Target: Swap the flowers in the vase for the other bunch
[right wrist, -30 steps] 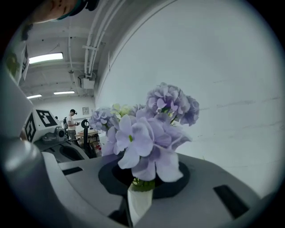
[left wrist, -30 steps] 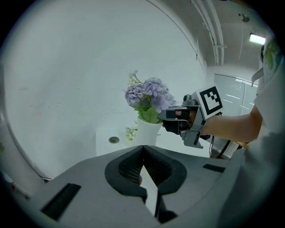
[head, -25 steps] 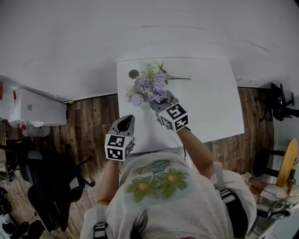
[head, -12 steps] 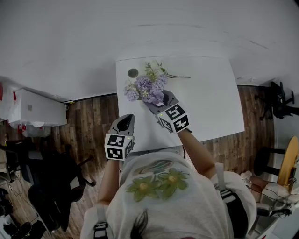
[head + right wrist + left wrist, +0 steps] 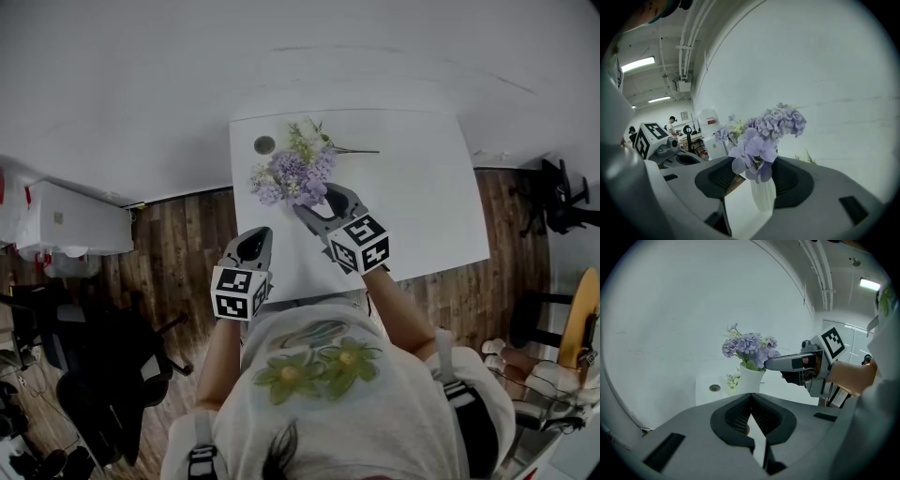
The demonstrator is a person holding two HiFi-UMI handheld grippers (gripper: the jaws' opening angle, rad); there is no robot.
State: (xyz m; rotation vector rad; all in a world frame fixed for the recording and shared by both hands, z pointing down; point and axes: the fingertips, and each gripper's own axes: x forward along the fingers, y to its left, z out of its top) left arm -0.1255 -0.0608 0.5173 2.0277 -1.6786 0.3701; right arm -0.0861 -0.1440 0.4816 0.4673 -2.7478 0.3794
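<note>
On white table [image 5: 422, 206], rounded vase [image 5: 763, 193], frilly flowers [image 5: 289, 176]

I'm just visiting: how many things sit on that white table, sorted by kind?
Flower bunches: 2, the purple bunch in the vase and the green bunch lying flat
Vases: 1
Other: 1, a small round disc
Total: 4

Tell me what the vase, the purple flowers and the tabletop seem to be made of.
Vase: white, faintly ribbed, with a soft sheen; ceramic or plastic, cannot tell which.
Purple flowers: flat, evenly coloured petals, probably artificial fabric blooms, though real ones are not ruled out.
Tabletop: plain white, smooth and matte; likely laminate or painted board.
</note>
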